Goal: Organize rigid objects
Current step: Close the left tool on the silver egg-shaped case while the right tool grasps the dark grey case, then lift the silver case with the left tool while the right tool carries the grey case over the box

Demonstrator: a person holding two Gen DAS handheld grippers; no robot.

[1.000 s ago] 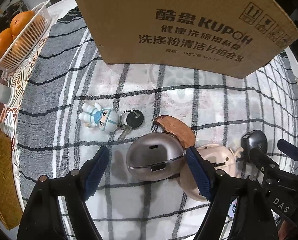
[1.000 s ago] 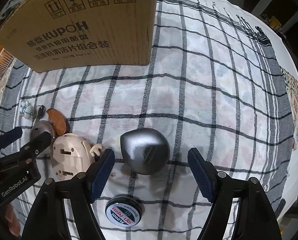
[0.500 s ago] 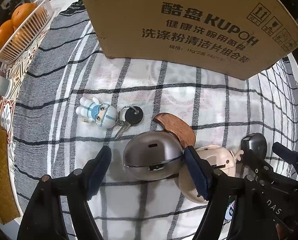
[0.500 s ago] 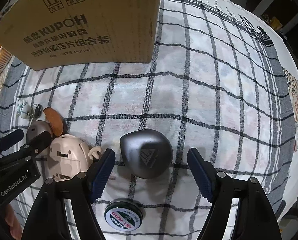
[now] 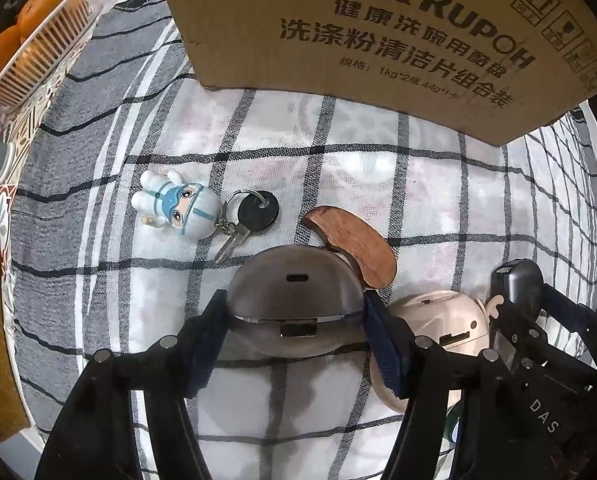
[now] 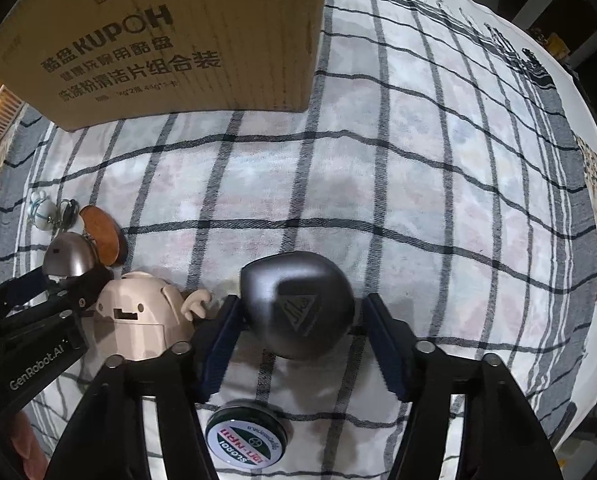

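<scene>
Two grippers point down over a checked cloth (image 6: 378,184); both sets of jaws are closing, each around a rounded case.

Left gripper (image 5: 294,320): narrowed around a bronze-grey case (image 5: 294,300). Both blue pads appear to lie against the case's sides at its seam, so the grip looks made or nearly so. The case's long axis runs across the jaws, from pad to pad.

Right gripper (image 6: 298,320): at middling width, straddling a dark grey case (image 6: 298,304). The left pad looks to touch; a sliver of cloth shows beside the right pad, so the case is between the jaws but, as I judge it, not yet clamped.

Neighbours: a beige case (image 6: 142,320) sits just beside both grippers, between them. A brown wooden piece (image 5: 354,248) touches the bronze-grey case's far rim. A small figure on a key ring (image 5: 178,208) lies near on the left. A round tin (image 6: 246,436) lies under the right gripper.

Room: a cardboard box (image 5: 378,40), the likely destination, stands beyond, with bare cloth between. Straight upward is the clearest way out. A fruit basket (image 5: 42,56) sits at the far left edge.
</scene>
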